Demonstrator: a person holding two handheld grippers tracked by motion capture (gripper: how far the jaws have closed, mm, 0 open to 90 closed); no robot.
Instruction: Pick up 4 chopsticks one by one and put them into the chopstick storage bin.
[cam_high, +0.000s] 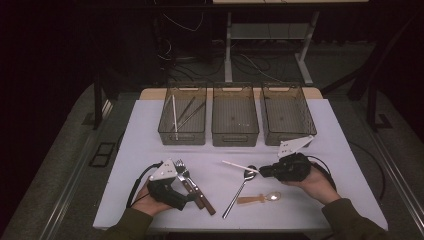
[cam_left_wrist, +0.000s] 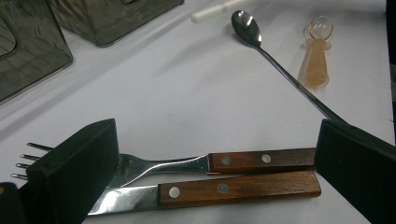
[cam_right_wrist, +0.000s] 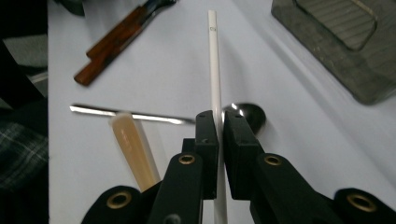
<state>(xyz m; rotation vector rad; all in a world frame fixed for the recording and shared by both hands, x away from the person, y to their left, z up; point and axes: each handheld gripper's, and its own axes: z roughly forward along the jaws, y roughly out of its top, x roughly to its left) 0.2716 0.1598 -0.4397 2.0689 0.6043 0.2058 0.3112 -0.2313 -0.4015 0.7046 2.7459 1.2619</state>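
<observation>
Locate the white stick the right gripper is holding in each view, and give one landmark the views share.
High view: the white stick lies right of centre, slanting up-left from the right gripper.
Left gripper view: its end shows at the top edge, left of the spoon bowl.
Right gripper view: it runs up the middle from between the shut jaws.
Shared landmark: the long metal spoon beside it.

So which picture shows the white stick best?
The right gripper view: the white stick runs up its middle, pinched between the right gripper. The high view shows it small; the left gripper view catches one end.
</observation>
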